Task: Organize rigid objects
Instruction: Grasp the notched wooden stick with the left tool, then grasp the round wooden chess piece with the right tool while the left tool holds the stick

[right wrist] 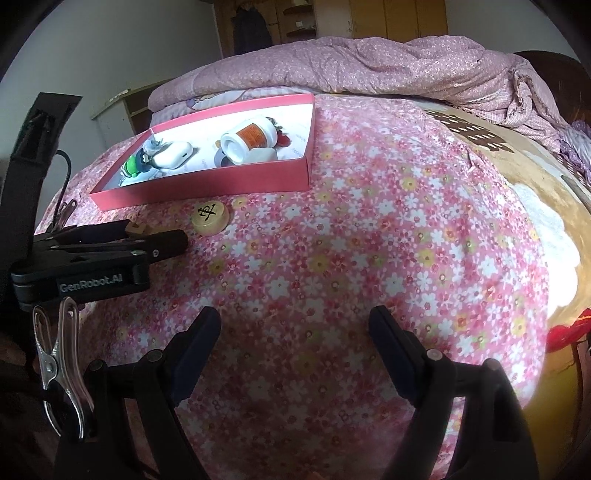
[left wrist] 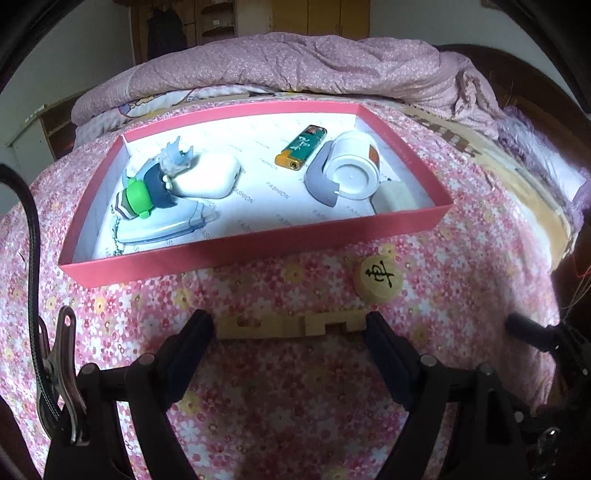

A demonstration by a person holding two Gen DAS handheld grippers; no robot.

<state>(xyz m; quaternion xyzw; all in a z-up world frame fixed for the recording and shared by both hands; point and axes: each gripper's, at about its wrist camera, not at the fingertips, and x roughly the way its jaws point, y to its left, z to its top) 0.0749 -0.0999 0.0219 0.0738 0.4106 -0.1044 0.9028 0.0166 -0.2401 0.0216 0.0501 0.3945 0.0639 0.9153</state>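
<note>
A notched wooden puzzle bar (left wrist: pixel 290 325) lies on the flowered bedsheet between the fingers of my left gripper (left wrist: pixel 290 328). The jaws are wide apart, one fingertip at each end of the bar; I cannot tell if they press on it. A round wooden chess piece (left wrist: pixel 377 279) lies just right of it, in front of the pink box (left wrist: pixel 258 254). The box holds a lighter (left wrist: pixel 301 147), a white bottle (left wrist: pixel 352 166), a white case (left wrist: pixel 210 175) and a toy figure (left wrist: pixel 147 192). My right gripper (right wrist: pixel 295 325) is open and empty over bare sheet. The left gripper (right wrist: pixel 159 240) shows in the right wrist view.
A rumpled pink quilt (left wrist: pixel 314 62) lies behind the box. The bed's wooden edge (right wrist: pixel 546 206) runs along the right. A red thing (right wrist: pixel 565 330) sits at the far right edge. Wardrobes (right wrist: pixel 399 18) stand at the back wall.
</note>
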